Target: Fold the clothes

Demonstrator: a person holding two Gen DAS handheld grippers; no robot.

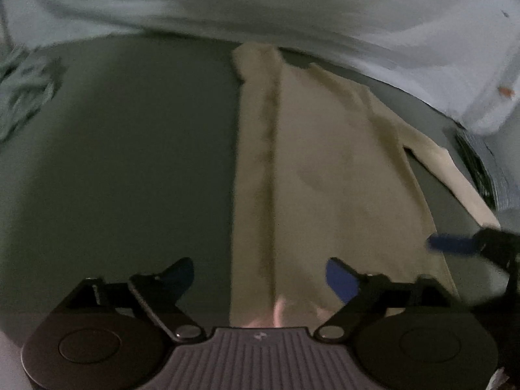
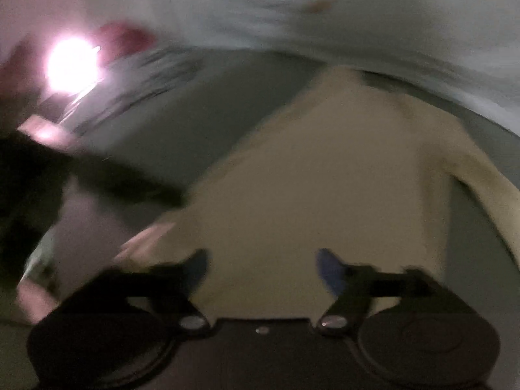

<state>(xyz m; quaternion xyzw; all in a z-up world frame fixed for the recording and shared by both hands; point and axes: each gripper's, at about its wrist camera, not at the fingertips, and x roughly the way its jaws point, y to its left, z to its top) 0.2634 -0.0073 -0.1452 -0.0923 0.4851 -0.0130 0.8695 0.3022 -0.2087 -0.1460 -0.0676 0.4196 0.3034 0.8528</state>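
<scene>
Cream garment (image 1: 331, 175) lies ahead of both grippers, one side folded inward, far sleeve (image 1: 455, 175) still spread; left gripper (image 1: 260, 276) and right gripper (image 2: 261, 269) fingers apart, empty

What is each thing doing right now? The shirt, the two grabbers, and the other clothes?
Beige shirt: lying flat, its left side folded in, one sleeve sticking out.
Left gripper: open, holding nothing.
Right gripper: open, holding nothing, blurry.
Pale printed cloth: bunched behind the shirt.
Greenish cloth: crumpled.

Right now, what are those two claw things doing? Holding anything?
Left gripper: open, holding nothing, poised over the beige garment.
Right gripper: open, holding nothing, also over the garment; this view is blurred.
</scene>
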